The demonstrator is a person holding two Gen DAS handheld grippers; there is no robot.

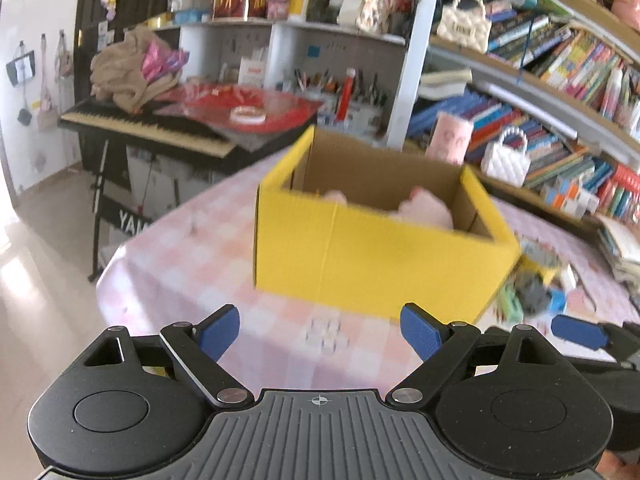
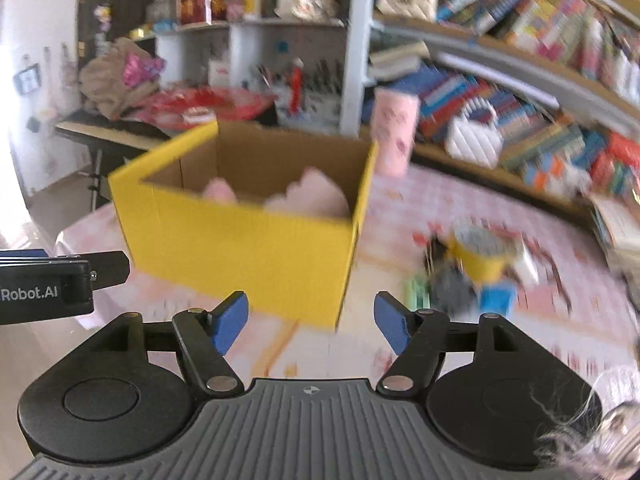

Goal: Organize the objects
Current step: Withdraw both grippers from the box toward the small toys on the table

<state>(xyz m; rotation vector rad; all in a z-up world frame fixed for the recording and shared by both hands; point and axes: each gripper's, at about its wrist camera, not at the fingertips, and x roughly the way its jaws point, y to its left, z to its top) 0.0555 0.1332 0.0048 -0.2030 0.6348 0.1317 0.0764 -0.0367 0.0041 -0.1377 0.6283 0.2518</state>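
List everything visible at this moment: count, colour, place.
box: one, yellow, on the table.
soft items: two, pink, inside the box.
tablecloth: one, pink checked, covering the table.
small clutter: several, mixed colours, right of the box; blurred.
keyboard: one, black, behind the table.
bookshelves: books and white handbags, right.
left gripper: one, black, blue pads, jaws open, empty.
right gripper: one, same, jaws open, empty.

A lived-in home room. Crowded bookshelves [image 1: 560, 80] fill the right; a keyboard piano [image 1: 148, 128] stands at left behind a checked tablecloth [image 1: 192, 248].
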